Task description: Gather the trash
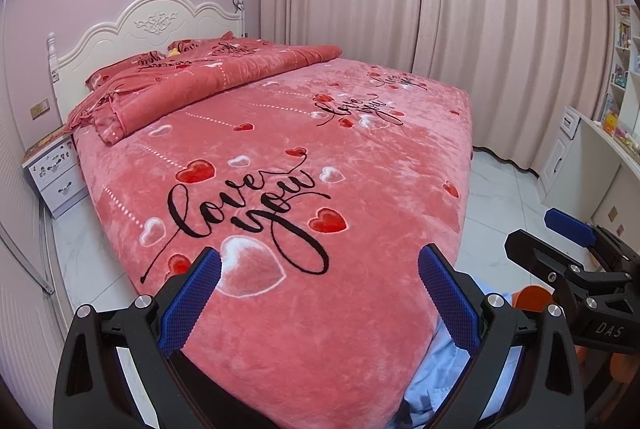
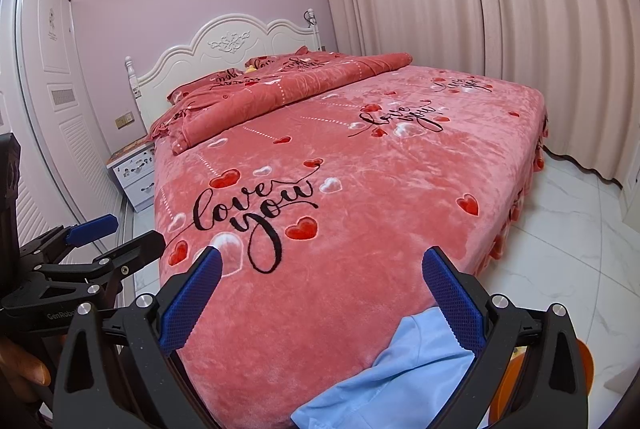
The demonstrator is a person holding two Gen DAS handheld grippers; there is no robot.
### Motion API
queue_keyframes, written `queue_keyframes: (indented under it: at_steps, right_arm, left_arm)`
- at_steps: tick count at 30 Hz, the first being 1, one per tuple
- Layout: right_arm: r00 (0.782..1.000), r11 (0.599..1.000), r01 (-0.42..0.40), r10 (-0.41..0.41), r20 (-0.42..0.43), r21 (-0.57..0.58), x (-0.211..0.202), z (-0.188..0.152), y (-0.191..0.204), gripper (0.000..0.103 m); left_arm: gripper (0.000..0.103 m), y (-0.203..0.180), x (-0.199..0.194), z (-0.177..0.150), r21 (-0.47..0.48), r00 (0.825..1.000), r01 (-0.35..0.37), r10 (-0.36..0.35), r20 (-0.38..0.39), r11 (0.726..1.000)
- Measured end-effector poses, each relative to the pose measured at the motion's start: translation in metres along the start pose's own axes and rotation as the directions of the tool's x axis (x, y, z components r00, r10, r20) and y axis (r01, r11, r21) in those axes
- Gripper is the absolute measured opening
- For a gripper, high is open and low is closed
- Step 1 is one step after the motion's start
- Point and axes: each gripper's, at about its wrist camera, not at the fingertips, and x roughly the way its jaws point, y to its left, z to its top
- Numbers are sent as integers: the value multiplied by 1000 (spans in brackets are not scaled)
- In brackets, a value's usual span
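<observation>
Trash cannot be made out anywhere on the bed [image 1: 360, 157]. Left gripper [image 1: 320, 269] and right gripper [image 2: 322, 269] hover spread and empty over its foot, blue cloth [image 2: 400, 369] beside it.

No trash can be made out w/ certainty. Only candidate: an orange round obj [image 2: 584, 361] low at the frame edge, mostly hidden, can't tell what it is.
</observation>
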Motion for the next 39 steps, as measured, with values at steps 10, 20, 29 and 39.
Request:
queue_keyframes:
  at_steps: [10,20,29,39]
  right_arm:
    - [1000,1000,-2,2,-2,1,0,-1,2,98]
    - [1000,1000,-7,7,-10,1,3,-5,6,98]
    - [1000,1000,-9,9,-13,0,3,-7,7,98]
    - [1000,1000,-10,10,-15,2,4,-6,6,98]
  left_arm:
    - [97,3,4,-3,6,1000,3,-3,-13,1000]
    - [97,4,6,-4,13,1000,8,-8,-20,1000]
    - [97,3,7,-5,17,1000,9,-8,-26,1000]
    - [97,3,11,-7,28,999,19,-18,-37,999]
